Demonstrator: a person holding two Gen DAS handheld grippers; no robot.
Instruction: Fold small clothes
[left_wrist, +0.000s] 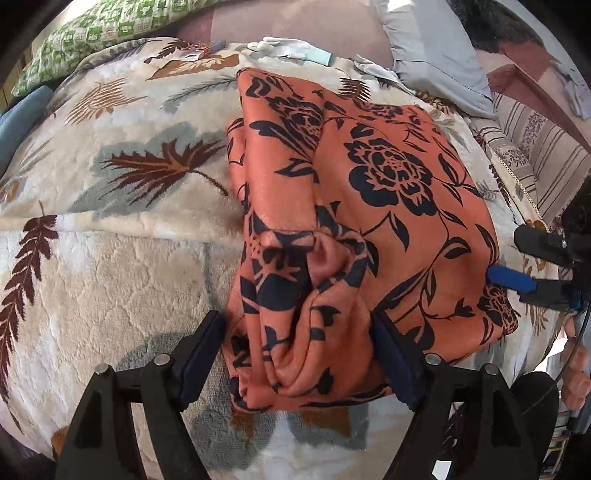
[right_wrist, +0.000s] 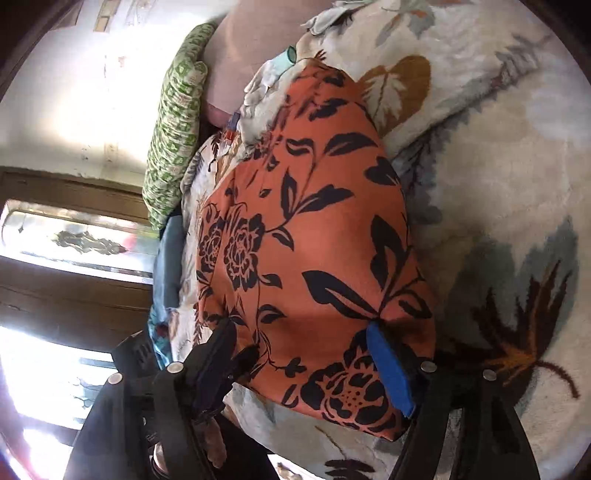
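Orange cloth (left_wrist: 369, 206) with black flowers lies folded on the fleece blanket (left_wrist: 110, 280), and its bunched near end sits between the jaws of the left gripper (left_wrist: 299, 354). Those jaws stand wide apart, released, each pad just beside the bundle's flank rather than pinching it. The risk here, I judge, is that the loose rolled layers at that end spring open or slide if the jaws close on only the top ply, or drag the soft blanket up with them. Left of the left jaws the blanket is bare and offers ample room to move; the green pillow (left_wrist: 92, 33) and blue fabric (left_wrist: 22, 118) lie well beyond.

Ahead of the jaws the cloth's far edge stops short of a pale garment (left_wrist: 291, 50). To the right, the right gripper (right_wrist: 306, 365) straddles the cloth's side edge, jaws spread and unclenched, the blue pad (right_wrist: 389, 369) resting on the fabric. Room there is tight: the bed edge runs just under it, so a pull outward could tip the fold off.
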